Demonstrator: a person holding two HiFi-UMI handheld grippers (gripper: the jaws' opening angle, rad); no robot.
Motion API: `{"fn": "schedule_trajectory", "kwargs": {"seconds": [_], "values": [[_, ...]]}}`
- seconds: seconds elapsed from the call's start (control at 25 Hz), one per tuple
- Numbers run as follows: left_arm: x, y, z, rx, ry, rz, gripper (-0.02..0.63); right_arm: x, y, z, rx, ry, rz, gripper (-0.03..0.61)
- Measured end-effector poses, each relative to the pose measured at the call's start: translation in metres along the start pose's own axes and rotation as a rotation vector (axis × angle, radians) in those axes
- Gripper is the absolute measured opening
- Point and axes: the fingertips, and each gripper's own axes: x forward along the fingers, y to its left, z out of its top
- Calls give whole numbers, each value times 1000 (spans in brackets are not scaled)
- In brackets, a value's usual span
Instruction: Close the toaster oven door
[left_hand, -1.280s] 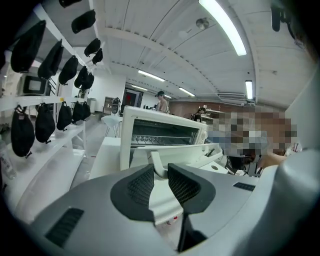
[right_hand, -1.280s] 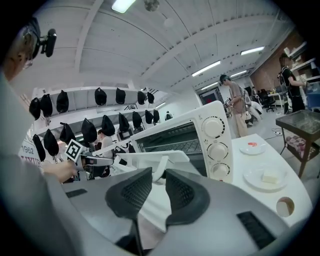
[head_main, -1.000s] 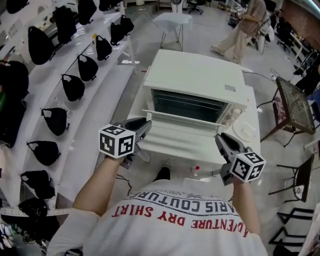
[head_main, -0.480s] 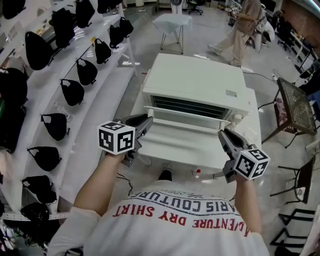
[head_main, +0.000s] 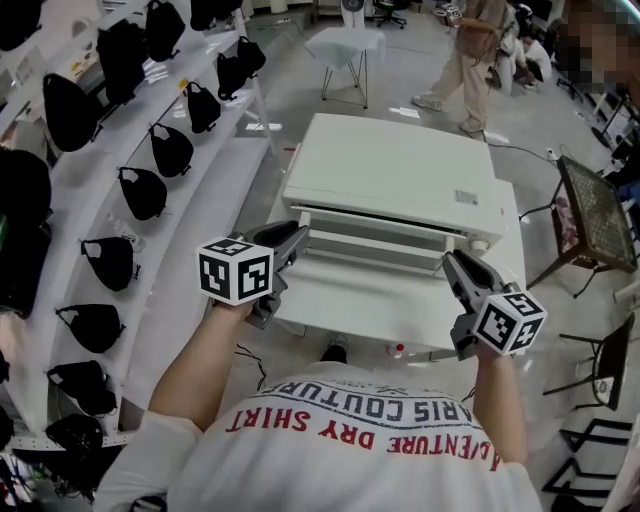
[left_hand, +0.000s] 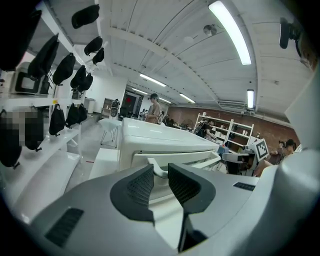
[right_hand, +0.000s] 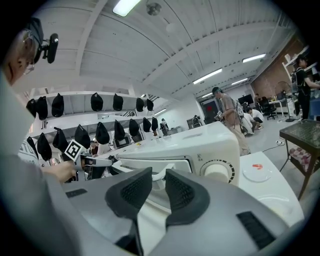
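The white toaster oven (head_main: 400, 170) sits in the middle of the head view on a white counter (head_main: 370, 315), and its door (head_main: 375, 232) is tipped most of the way up toward the oven front. It does not look fully shut to me: in the left gripper view the door (left_hand: 200, 159) leans out from the body, with a gap along its top edge.

The person has one gripper at each end of the door handle (head_main: 380, 250). The left gripper (head_main: 290, 240), at centre left of the head view, has its jaws closed in on the handle's left end (left_hand: 159, 170). The right gripper (head_main: 455, 265), at centre right, has its jaws pinched on the other end (right_hand: 159, 176), just left of the oven's dial (right_hand: 218, 171).

So I'd put the job well past halfway. The lift is largely done. What is left is pushing the door the last bit flush against the oven front, then letting go of the handle.
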Motion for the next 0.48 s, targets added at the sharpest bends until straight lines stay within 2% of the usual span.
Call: {"fn": "schedule_trajectory", "kwargs": {"seconds": [0.32,0.48], "values": [[8,5,7,-19,9,-30,99,8,-7,5,13,-3,17,89],[9,5,8,-4,21,-30,103,8,-7,6,8,-1,24,92]]}}
